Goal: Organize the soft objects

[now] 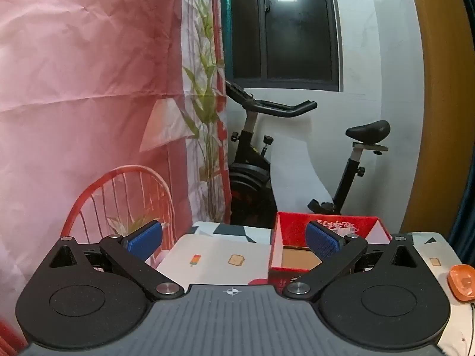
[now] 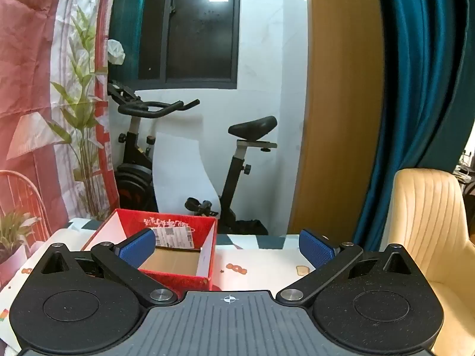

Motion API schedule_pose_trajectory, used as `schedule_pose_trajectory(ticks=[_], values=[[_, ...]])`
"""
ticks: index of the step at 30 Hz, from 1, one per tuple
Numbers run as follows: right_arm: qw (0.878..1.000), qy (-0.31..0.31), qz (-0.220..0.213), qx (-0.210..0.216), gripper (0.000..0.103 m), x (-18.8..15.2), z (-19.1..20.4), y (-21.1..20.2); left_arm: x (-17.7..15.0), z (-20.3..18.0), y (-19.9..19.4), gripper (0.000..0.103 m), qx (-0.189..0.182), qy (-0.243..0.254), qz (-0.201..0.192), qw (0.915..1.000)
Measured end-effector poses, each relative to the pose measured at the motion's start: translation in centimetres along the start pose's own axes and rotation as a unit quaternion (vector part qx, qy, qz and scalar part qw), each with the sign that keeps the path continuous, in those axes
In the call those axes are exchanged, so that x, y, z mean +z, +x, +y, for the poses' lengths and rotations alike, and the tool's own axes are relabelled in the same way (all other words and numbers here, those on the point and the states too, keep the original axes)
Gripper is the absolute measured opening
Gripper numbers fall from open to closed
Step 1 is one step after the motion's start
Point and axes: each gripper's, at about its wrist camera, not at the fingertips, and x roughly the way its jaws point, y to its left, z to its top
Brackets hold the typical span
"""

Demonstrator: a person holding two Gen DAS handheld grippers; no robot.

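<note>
**Table inventory, both grippers released**

Your left gripper is spread wide, nothing between its pads. Right of centre in its view: red box, open-topped; at the right edge, an orange item, possibly soft. Your right gripper is likewise spread, the box at lower left.

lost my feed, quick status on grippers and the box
Left gripper open, empty. Right gripper open, empty. Red box open on table, no soft objects seen inside. Nothing blocking.
</note>
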Motion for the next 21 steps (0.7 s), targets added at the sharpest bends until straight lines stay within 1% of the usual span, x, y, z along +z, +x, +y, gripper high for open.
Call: schedule_pose_trajectory(ticks=[4,5,6,7,9,15,19,21], values=[[1.000,0.005,0.003,0.004,0.103,0.0,0.0,0.0,0.2,0.1,0.2,0.103,-0.005,0.005,-0.007,1.0000],[1.000,0.005,0.002,0.003,0.103,0.0,0.0,0.0,-0.2,0.9,0.1,0.103,-0.008,-0.008,-0.011,0.9999],[1.000,-0.002,0.007,0.001,0.103,0.1,0.2,0.1,-0.2,0.4,0.0,0.103,-0.002,0.003,-0.014,0.9999],[1.000,-0.003,0.007,0.001,0.103,0.1,0.2,0.1,-0.3,0.5,-0.5,0.103,-0.001,0.004,-0.026,0.9997],[1.000,-0.006,0.007,-0.001,0.103,0.2,0.4,0.0,-0.1,0.2,0.1,0.103,0.002,0.013,-0.013,0.9998],[1.000,-0.007,0.009,-0.001,0.103,-0.9,0.6,-0.6,-0.2,-0.2,-0.1,0.103,0.010,0.015,-0.021,0.9996],[1.000,-0.003,0.016,0.001,0.103,0.3,0.4,0.3,0.0,-0.3,0.0,0.103,0.011,0.014,-0.019,0.9997],[1.000,-0.003,0.016,0.001,0.103,0.3,0.4,0.2,0.0,-0.4,0.0,0.103,0.011,0.014,-0.020,0.9996]])
